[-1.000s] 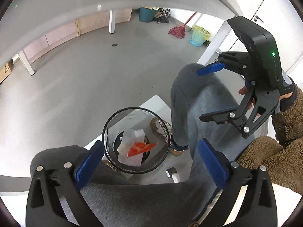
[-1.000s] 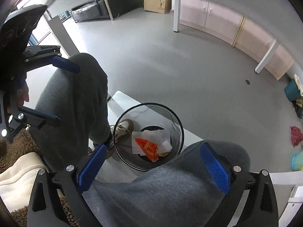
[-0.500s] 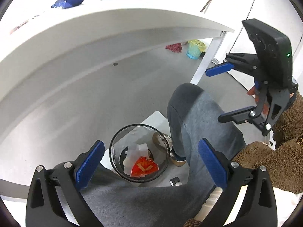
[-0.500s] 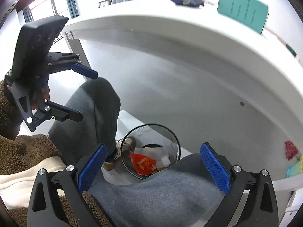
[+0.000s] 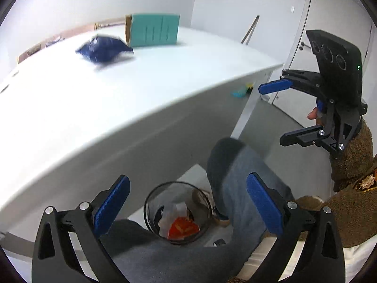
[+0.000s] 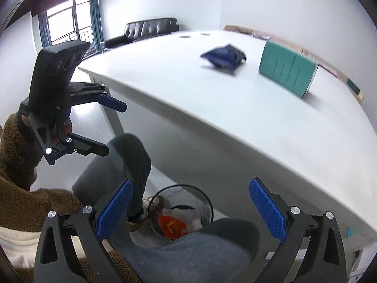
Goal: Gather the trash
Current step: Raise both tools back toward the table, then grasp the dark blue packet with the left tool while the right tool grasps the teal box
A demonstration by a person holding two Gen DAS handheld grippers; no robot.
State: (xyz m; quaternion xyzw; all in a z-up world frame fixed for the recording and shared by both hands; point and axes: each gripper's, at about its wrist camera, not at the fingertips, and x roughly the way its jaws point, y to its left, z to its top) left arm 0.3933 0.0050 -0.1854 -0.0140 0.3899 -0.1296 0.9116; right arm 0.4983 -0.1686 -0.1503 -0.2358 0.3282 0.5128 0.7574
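A black mesh bin (image 5: 150, 202) (image 6: 207, 202) stands on the floor between the person's legs, holding a red wrapper (image 5: 182, 230) (image 6: 170, 227) and white paper (image 5: 173, 212). A dark blue crumpled bag (image 5: 104, 52) (image 6: 222, 55) lies on the white table (image 5: 94, 99) (image 6: 212, 99). My left gripper (image 5: 188, 205) (image 6: 109, 127) is open and empty above the bin. My right gripper (image 6: 190, 208) (image 5: 281, 112) is open too, holding nothing, off to the right.
A teal box (image 5: 153, 29) (image 6: 286, 72) stands on the table behind the blue bag. The person's grey-trousered knees (image 5: 231, 155) (image 6: 132, 151) flank the bin. A black sofa (image 6: 150, 27) sits by the window, and a table leg (image 5: 245, 110) stands near the right gripper.
Both grippers have risen and tilted up from looking down into the bin, so the tabletop with the blue bag and teal box came into view. Both stayed open and empty.
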